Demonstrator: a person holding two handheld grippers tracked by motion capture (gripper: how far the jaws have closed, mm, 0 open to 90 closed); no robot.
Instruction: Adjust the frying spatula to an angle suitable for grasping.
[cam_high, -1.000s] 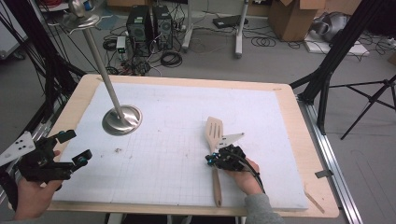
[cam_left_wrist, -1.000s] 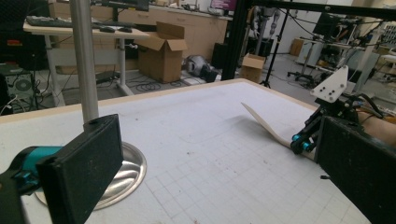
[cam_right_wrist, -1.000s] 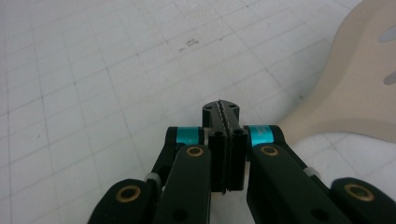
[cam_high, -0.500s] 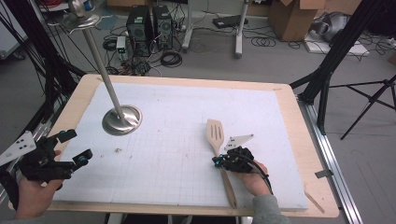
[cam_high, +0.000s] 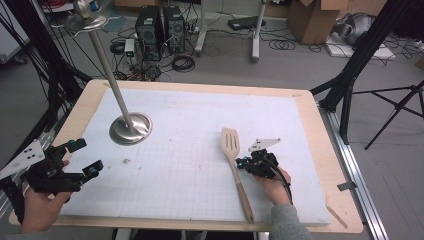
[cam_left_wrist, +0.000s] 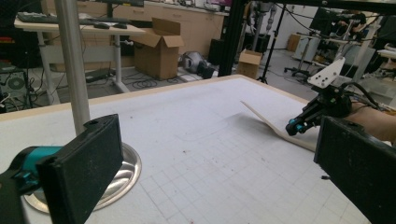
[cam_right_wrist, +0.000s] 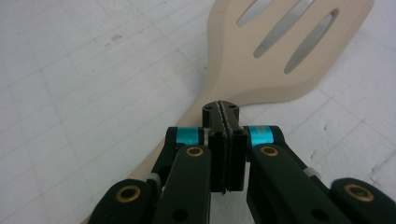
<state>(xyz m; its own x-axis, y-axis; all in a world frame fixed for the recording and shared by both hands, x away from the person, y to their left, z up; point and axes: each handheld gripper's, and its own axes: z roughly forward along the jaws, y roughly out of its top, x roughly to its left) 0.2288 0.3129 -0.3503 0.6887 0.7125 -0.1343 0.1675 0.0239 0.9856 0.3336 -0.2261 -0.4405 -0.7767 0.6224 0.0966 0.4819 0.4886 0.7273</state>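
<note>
Wooden spatula (cam_high: 233, 160) lies flat on the white gridded mat (cam_high: 190, 165), right of centre on the counter (cam_high: 330, 165); slotted blade points far, handle runs back toward you and the near edge. Your right gripper (cam_high: 243, 163) sits just beside the handle's neck, on its right, w/ jaws fully closed, pads pressed flat against each other and nothing between them. In the right gripper view the closed tips (cam_right_wrist: 221, 112) hang right over the neck, just below the blade (cam_right_wrist: 280, 51); can't tell if they touch the wood. Your left gripper (cam_high: 82, 159) is at the near left corner, well apart from the spatula, jaws wide apart and empty. Metal stand (cam_high: 130, 128) w/ round base sits far left on the mat, pole leaning up toward the far left.
</note>
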